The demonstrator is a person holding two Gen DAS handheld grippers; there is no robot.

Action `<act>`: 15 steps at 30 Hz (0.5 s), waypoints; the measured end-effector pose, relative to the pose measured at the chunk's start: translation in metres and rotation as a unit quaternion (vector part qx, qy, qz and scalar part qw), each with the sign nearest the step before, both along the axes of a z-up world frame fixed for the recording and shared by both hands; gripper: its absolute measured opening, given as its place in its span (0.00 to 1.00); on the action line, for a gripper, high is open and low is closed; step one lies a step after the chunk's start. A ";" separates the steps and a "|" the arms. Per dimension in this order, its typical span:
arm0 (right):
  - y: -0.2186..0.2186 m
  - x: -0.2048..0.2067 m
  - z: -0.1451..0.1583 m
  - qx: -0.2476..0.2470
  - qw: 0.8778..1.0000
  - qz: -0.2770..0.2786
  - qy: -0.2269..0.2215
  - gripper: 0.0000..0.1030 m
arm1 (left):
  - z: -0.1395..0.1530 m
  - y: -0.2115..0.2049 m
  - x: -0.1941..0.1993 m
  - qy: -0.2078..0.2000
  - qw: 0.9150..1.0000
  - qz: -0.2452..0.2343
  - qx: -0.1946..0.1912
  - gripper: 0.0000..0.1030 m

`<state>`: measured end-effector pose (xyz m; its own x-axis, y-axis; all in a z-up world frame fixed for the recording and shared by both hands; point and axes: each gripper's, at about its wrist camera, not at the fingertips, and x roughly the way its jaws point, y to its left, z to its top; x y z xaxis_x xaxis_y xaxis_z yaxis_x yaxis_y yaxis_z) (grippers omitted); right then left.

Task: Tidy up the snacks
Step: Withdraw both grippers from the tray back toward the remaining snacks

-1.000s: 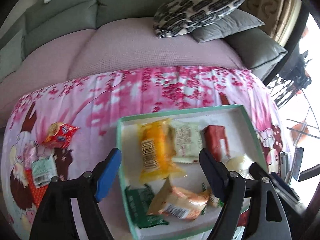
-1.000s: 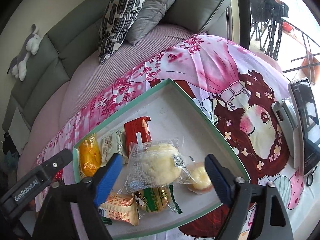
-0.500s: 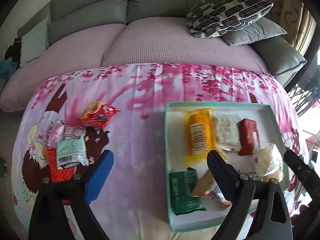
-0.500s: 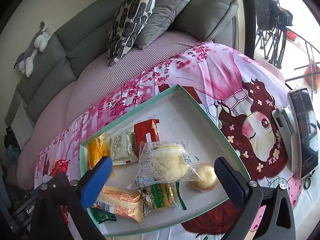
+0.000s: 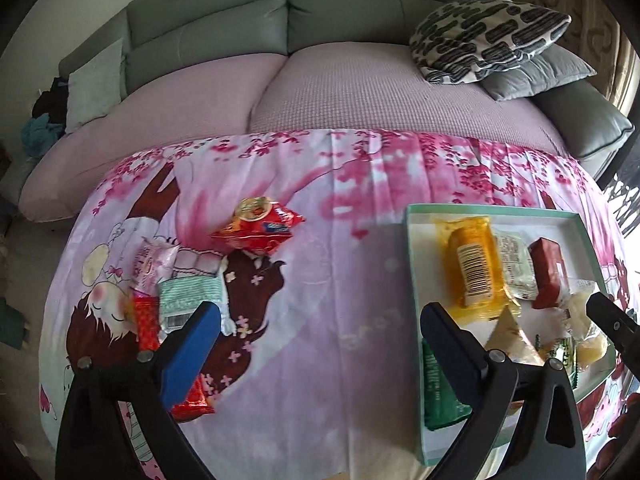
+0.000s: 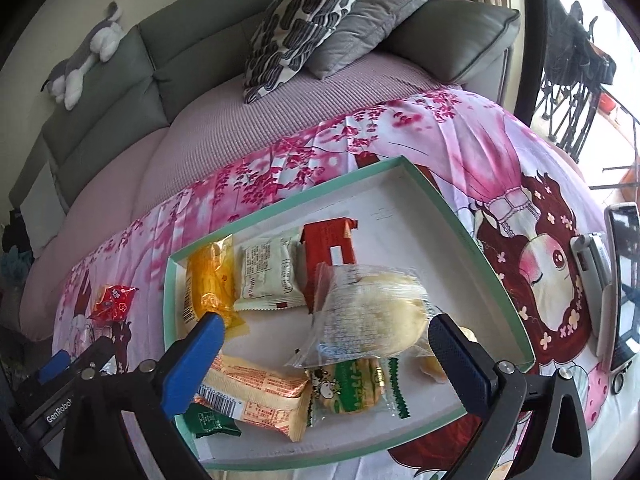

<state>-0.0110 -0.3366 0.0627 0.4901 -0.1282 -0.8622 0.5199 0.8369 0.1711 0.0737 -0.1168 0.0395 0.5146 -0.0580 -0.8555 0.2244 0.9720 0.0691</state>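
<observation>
A mint-rimmed white tray point(image 6: 496, 272) lies on the pink cloth. It holds an orange pack point(image 6: 210, 280), a red box point(image 6: 328, 252), a bagged bun point(image 6: 372, 312), a green biscuit pack point(image 6: 352, 384) and more. My right gripper point(image 6: 326, 320) hangs open over the tray; the bun bag lies under its gap, and neither pad presses on it. My left gripper point(image 5: 320, 312) is over bare cloth left of the tray point(image 5: 412, 280), jaws opening, nothing between them. Loose snacks lie to its left: a red pack point(image 5: 260, 228), a pink pack point(image 5: 152, 260), a green-white pack point(image 5: 188, 300).
A grey-green sofa point(image 5: 280, 40) with a patterned pillow point(image 5: 488, 36) stands behind the table. A plush toy point(image 6: 84, 56) sits on the sofa back. A phone point(image 6: 624, 280) and a small grey device point(image 6: 592, 256) lie at the cloth's right edge.
My left gripper has swung left from over the tray to over the cloth, and its jaws have spread. The right jaws have widened, and the bun bag now lies in the tray.
</observation>
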 end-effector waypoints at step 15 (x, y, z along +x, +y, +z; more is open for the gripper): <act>0.038 0.016 -0.001 -0.016 0.999 0.039 0.005 1.00 | -0.011 0.058 0.013 0.019 0.999 0.047 0.018 0.97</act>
<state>0.0053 -0.2982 0.0620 0.4908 -0.1175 -0.8633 0.4538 0.8803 0.1382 0.0867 -0.0585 0.0287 0.4832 0.0200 -0.8753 0.1357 0.9859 0.0975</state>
